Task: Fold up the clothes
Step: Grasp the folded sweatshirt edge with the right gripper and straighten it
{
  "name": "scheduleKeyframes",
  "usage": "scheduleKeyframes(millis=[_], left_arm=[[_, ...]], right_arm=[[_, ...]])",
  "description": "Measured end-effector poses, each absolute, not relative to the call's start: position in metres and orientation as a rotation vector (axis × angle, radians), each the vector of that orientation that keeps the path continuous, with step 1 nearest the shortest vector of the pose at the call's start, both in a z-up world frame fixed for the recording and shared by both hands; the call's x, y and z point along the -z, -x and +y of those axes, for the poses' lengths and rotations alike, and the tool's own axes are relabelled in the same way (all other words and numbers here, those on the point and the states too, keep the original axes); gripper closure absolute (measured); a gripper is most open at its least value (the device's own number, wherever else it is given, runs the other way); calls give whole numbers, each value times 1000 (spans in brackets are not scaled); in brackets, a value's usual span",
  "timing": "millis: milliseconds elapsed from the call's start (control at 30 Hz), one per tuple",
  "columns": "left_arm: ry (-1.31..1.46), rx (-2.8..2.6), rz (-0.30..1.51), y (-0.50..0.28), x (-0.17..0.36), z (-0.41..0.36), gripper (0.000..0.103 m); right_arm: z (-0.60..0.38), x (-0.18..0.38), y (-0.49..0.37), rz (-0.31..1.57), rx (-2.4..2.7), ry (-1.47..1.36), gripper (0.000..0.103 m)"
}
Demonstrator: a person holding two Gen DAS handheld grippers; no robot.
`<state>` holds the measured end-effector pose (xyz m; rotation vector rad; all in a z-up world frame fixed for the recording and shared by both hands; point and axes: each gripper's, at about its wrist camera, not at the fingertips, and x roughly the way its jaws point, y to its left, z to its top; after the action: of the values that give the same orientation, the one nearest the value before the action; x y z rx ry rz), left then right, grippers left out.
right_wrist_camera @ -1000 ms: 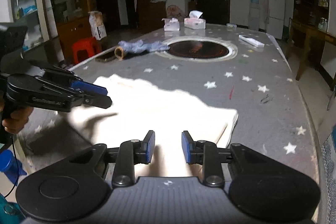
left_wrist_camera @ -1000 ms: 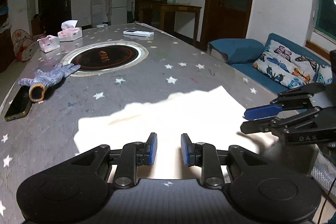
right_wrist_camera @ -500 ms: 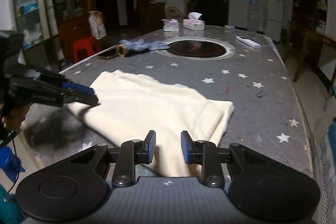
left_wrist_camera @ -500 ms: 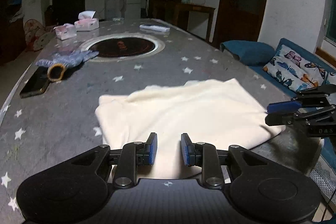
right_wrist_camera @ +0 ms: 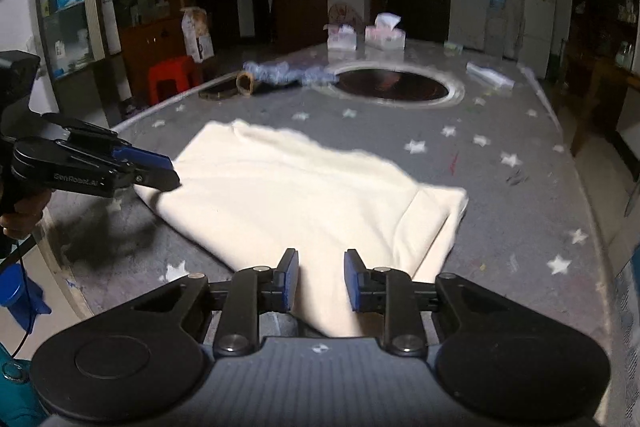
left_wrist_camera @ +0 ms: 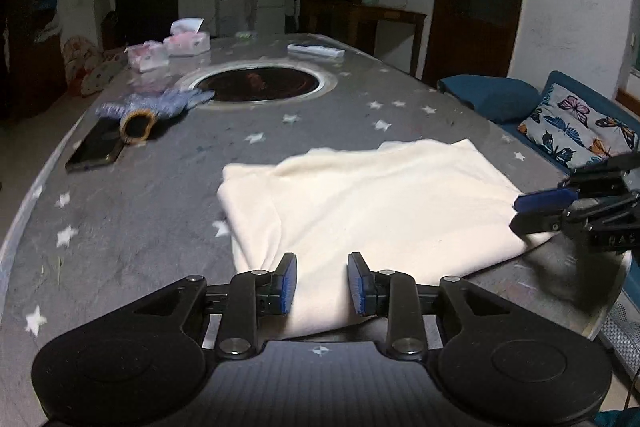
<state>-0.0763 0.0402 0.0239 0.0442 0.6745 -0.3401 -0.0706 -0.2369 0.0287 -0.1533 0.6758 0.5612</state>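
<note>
1. Grey star-printed table (left_wrist_camera: 140,211), one. Bears everything listed below.
2. Cream garment (left_wrist_camera: 380,195), one. Lies flat at the near end of the table as a folded oblong, with a doubled layer along its left side in the left wrist view and its near edge under both sets of tongs. Shows more fully than a second ago, both cameras now standing farther back from it. Judged: a fold just laid down and let go, with either a further fold or a smoothing pass left to do.
3. Round dark inset (left_wrist_camera: 256,89), one, at mid-table, well apart from the garment.
4. Tongs, two. Left gripper (left_wrist_camera: 322,283): blue pads parted, clasping nothing, cloth visible through the gap. Right gripper (right_wrist_camera: 321,281): likewise parted and empty, at the garment's opposite near corner. Drawn back from the cloth compared with one second ago, at about the same spread.
5. Small items at the far left, none touching the garment: dark phone (left_wrist_camera: 96,147), one; knitted glove (left_wrist_camera: 160,105), one; tissue boxes, two ( (left_wrist_camera: 188,43), (left_wrist_camera: 147,55)); white remote (left_wrist_camera: 316,50), one.
</note>
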Motion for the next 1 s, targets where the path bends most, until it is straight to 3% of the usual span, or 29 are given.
scheduleKeyframes(millis=[167, 300, 1000], left_arm=[[-12, 352, 673, 71, -32, 44, 72], [-8, 354, 661, 58, -37, 42, 72], [-1, 264, 707, -9, -19, 48, 72]], right_arm=[[-238, -28, 68, 697, -561, 149, 77], [-236, -39, 60, 662, -560, 152, 66], [-225, -24, 0, 680, -541, 82, 51]])
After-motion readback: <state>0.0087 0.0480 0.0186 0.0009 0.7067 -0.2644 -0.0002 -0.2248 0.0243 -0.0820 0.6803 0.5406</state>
